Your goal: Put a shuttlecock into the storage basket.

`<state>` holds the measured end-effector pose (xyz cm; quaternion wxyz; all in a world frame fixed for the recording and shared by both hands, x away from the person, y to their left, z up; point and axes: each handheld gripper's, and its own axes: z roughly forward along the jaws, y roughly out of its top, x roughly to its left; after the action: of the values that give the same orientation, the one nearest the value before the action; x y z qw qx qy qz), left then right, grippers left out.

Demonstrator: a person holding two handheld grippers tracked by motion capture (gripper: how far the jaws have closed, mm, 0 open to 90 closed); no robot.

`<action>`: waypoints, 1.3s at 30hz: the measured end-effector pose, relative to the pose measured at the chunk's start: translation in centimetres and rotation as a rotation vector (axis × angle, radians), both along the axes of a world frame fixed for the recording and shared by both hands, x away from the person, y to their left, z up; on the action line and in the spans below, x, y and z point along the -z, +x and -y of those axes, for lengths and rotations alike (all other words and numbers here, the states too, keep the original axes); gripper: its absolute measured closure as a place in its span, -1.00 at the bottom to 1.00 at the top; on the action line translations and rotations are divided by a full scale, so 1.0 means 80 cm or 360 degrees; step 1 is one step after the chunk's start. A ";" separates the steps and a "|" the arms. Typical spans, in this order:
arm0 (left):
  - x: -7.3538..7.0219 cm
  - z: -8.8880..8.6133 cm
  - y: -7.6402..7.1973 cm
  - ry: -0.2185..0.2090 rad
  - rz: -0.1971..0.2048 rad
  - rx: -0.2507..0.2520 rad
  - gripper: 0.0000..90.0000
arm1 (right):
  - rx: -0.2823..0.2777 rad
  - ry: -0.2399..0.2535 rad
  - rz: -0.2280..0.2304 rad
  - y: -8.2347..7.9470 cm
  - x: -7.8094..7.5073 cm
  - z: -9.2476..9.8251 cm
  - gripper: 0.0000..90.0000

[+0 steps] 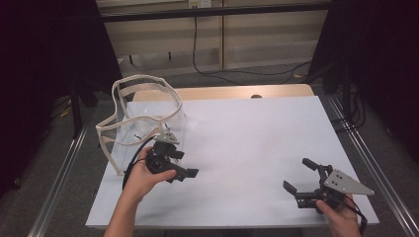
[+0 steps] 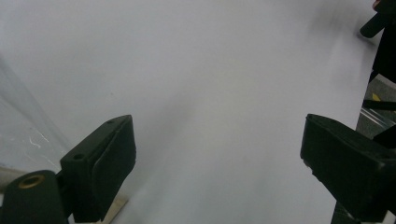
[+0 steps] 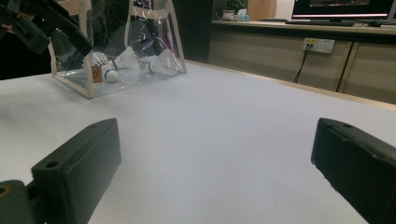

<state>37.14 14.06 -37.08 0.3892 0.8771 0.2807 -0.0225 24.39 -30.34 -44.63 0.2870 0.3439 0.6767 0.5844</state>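
A clear plastic bag (image 1: 143, 118) with cream trim and handles stands open at the table's left side. In the right gripper view the bag (image 3: 154, 28) holds white shuttlecocks (image 3: 125, 58) lying at its bottom. My left gripper (image 1: 187, 164) is held just in front of the bag, open, with nothing between its jaws. In its own view the left gripper (image 2: 217, 140) points across bare table, and the bag's clear wall (image 2: 18, 126) is at the left. My right gripper (image 1: 298, 174) is near the front right corner, open and empty. In its own view the right gripper (image 3: 217, 135) faces the bag.
The white table top (image 1: 247, 138) has a wooden strip (image 1: 222, 92) along its far edge. Metal rails (image 1: 368, 158) run along both sides. Cables (image 1: 207, 69) lie on the floor behind. In the right gripper view a counter with a wall socket (image 3: 318, 45) stands beyond.
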 end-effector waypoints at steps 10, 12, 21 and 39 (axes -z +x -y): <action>0.010 -0.003 -0.003 0.0006 0.0016 -0.0009 -0.77 | -0.0002 -0.0003 0.0000 0.000 0.000 0.000 -0.98; 0.012 -0.004 -0.003 0.0024 0.0018 -0.0008 -0.77 | -0.0005 -0.0012 0.0004 0.000 0.000 0.000 -0.98; 0.018 -0.013 -0.007 -0.0005 0.0034 -0.0013 -0.79 | -0.0005 -0.0014 0.0003 0.001 0.001 0.000 -0.98; 0.024 -0.032 -0.013 -0.0095 0.0085 -0.0031 -0.89 | -0.0009 -0.0012 0.0005 0.000 0.000 0.000 -0.98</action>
<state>36.07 16.59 -39.02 0.4228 0.8626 0.2778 -0.0037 24.41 -30.31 -44.65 0.2878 0.3399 0.6794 0.5832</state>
